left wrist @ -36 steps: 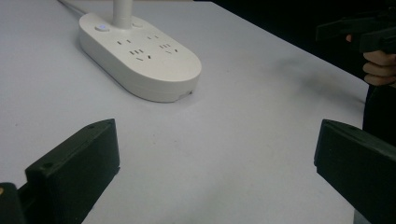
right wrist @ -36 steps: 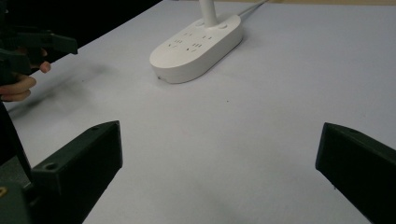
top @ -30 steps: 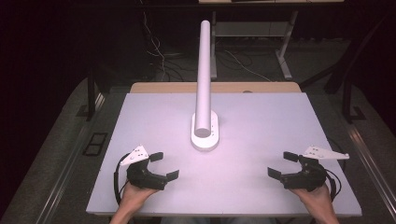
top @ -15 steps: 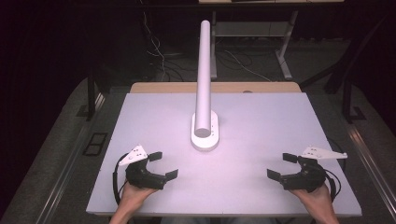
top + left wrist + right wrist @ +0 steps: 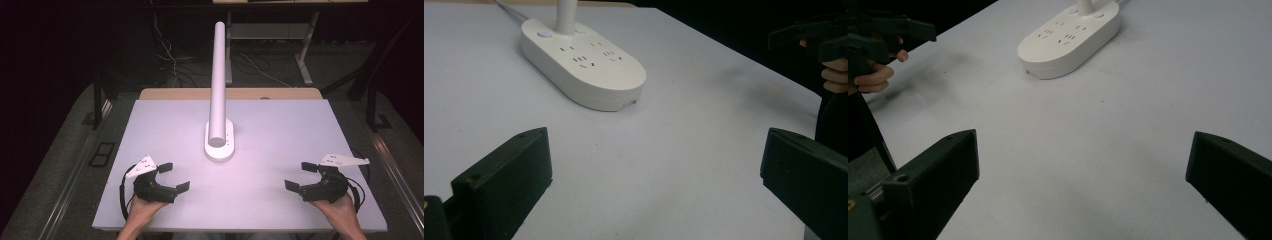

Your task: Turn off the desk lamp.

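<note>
- Power strip point(image 5: 219, 145), one in number, lies flat on the bench point(image 5: 280, 135), about midway between left and right and a little toward the far side; it is white and oval.
- One white tube point(image 5: 218, 82) rises upright from the far end of the strip's top.
- In the left gripper view the strip's top point(image 5: 583, 62) shows four groups of socket slots, set two by two, and two round buttons at the far end, one on each side of the tube's foot.
- Two claws are in the scene, one held in each of the person's hands, both near the front edge of the bench.
- Left claw point(image 5: 172, 177) sits at the near left, its two black jaws spread wide with nothing between them; it points toward the middle of the bench.
- Right claw point(image 5: 301, 176) sits at the near right, likewise gaping wide and empty, pointing inward toward the middle.
- Each claw carries one grey three-cornered plate on top and trails one dark cable that loops beside the hand.
- Both claws are well apart from the strip and from each other; neither touches it.
- In the right gripper view the strip lies ahead at the far middle, with the other hand and its claw at the upper left.
- One bench, pale and plain, stands over a dark floor point(image 5: 65, 150); a few loose cords point(image 5: 260, 65) lie on the floor beyond the far edge.
</note>
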A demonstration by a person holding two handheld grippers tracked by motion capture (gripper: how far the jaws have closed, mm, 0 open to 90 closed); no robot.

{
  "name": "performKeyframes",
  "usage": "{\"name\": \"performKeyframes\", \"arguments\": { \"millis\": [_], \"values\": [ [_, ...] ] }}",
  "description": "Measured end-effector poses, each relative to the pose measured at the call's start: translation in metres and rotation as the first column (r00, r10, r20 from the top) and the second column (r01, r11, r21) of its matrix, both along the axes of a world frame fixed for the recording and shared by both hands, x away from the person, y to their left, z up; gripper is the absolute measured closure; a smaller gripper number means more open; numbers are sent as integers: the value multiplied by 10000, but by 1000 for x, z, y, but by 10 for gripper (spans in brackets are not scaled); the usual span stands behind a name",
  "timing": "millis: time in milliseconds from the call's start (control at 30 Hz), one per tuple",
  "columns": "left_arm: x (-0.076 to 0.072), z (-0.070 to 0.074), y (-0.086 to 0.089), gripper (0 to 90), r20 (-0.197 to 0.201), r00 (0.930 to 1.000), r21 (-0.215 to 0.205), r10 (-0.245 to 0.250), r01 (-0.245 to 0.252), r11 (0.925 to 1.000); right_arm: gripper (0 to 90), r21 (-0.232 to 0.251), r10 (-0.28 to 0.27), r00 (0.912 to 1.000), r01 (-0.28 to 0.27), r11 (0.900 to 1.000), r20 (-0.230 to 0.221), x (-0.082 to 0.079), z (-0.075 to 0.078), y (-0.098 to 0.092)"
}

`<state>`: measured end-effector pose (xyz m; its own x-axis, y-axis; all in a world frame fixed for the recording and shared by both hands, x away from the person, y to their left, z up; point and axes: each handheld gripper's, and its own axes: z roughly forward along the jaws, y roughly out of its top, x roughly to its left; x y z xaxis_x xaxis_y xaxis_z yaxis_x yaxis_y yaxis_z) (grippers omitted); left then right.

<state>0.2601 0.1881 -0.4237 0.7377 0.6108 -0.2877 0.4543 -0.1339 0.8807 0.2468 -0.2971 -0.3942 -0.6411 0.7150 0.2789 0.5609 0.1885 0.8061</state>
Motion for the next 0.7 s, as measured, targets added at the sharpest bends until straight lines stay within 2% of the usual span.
{"name": "performKeyframes", "arguments": {
  "millis": [200, 433, 700],
  "values": [
    [-1, 0, 0, 0, -10, 10000, -25, 29, -29, 10000, 6, -142, 225, 9997, -226, 9996, -57, 5, 9, 5],
    [-1, 0, 0, 0, -8, 10000, -44, 33, -33, 10000, 7, -369, 521, 9986, -517, 9980, 83, 12, 17, 11],
    [-1, 0, 0, 0, -20, 10000, -43, -3, 3, 10000, 6, -496, 770, 9970, -772, 9958, -60, 22, 25, 19]
  ]
}}
